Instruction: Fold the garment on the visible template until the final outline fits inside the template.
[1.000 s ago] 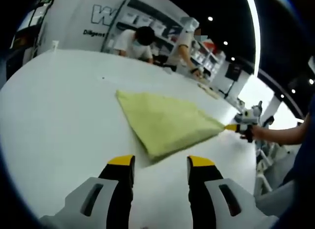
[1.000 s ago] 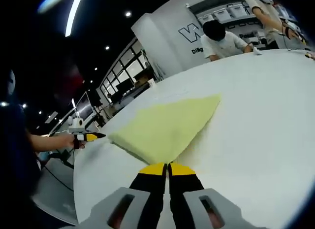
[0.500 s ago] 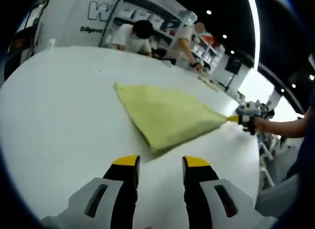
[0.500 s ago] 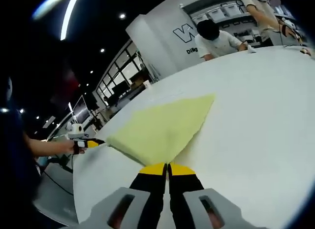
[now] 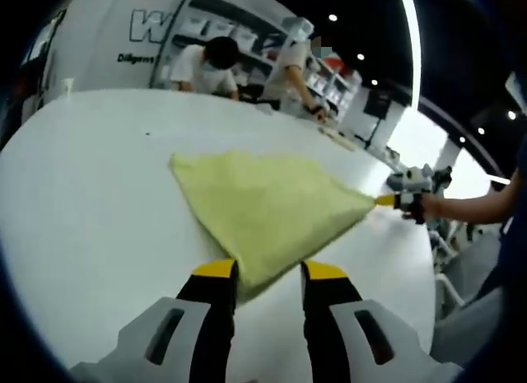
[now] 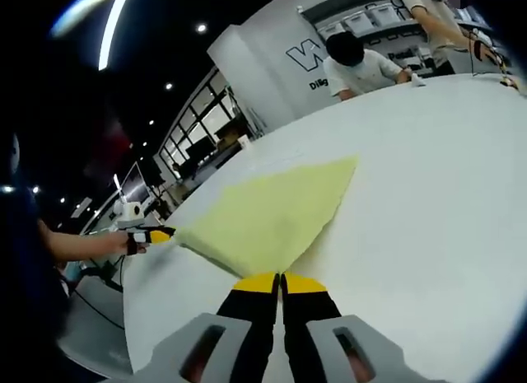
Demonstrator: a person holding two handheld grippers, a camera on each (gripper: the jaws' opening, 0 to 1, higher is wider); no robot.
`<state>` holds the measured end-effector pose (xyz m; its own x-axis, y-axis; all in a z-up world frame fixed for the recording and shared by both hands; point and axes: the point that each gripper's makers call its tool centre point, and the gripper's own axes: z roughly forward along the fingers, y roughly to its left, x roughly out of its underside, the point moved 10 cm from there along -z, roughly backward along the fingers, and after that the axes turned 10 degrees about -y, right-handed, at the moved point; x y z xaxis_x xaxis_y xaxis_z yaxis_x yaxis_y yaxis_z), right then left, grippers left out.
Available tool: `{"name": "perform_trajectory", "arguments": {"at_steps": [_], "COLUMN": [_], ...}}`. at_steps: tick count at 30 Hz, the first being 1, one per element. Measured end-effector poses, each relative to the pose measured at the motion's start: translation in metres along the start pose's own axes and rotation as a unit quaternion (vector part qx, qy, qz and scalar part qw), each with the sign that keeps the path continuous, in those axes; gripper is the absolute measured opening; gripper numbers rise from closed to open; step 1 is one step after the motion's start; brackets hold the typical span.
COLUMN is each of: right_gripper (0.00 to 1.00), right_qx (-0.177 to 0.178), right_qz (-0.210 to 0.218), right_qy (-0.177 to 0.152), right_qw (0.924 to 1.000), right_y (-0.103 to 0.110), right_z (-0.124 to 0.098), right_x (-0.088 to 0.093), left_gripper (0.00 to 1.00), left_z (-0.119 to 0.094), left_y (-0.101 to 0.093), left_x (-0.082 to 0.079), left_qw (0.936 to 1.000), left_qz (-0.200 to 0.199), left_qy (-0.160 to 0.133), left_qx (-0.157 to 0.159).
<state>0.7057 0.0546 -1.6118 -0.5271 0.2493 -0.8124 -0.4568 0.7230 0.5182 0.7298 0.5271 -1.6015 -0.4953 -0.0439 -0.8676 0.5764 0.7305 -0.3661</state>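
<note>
— What was seen in the left gripper view?

— A yellow-green garment (image 5: pixel 263 206) was laid flat on a white table (image 5: pixel 82 193), folded to a roughly triangular outline. Its near corner was found at 6 o'clock, lying between the yellow tips of the left gripper (image 5: pixel 262 273), whose jaws were held narrowly apart with the cloth edge between them; whether the cloth was actually touched could not be told. At 3 o'clock the far corner was pinched by the right gripper (image 5: pixel 384 201), carried in a hand (image 5: pixel 413 207).

— And beyond the cloth?

— Two people (image 5: pixel 206 66) were seen bent over the table's far edge at 12 o'clock, before a wall with large lettering (image 5: pixel 148 29) and shelves (image 5: pixel 247 45).

— How was it shown in the right gripper view?

— The left gripper (image 6: pixel 160 234) was seen at 9 o'clock, its yellow tips brought right up to one corner of the garment (image 6: pixel 268 218); its state could not be judged from there. The cloth was spread from the centre toward 1 o'clock on the table (image 6: pixel 428 193). At 6 o'clock the right gripper (image 6: pixel 281 282) was closed, its jaws pressed together on the nearest corner of the garment.

— Was a template made out?

— None could be told apart from the plain white surface.
</note>
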Motion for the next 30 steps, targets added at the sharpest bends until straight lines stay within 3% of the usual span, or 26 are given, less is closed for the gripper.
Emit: {"name": "perform_trajectory", "arguments": {"at_steps": [7, 14, 24, 30], "right_gripper": [0.0, 0.0, 0.0, 0.0], "right_qx": [0.001, 0.002, 0.005, 0.004], "right_qz": [0.001, 0.005, 0.014, 0.017], "right_qy": [0.0, -0.001, -0.002, 0.007], "right_qw": [1.0, 1.0, 0.9999, 0.9998], "right_y": [0.0, -0.001, 0.003, 0.013], "right_z": [0.0, -0.001, -0.002, -0.008], "right_x": [0.0, 0.0, -0.001, 0.004], "left_gripper": [0.17, 0.04, 0.01, 0.01], "left_z": [-0.003, -0.006, -0.009, -0.025], "left_y": [0.009, 0.008, 0.004, 0.001], "left_x": [0.007, 0.001, 0.001, 0.01], "left_qw": [0.9996, 0.9997, 0.9996, 0.9995], "left_qz": [0.017, 0.016, 0.004, -0.002], "left_qy": [0.023, 0.015, 0.016, 0.018], "left_qx": [-0.007, -0.013, -0.022, -0.026]}}
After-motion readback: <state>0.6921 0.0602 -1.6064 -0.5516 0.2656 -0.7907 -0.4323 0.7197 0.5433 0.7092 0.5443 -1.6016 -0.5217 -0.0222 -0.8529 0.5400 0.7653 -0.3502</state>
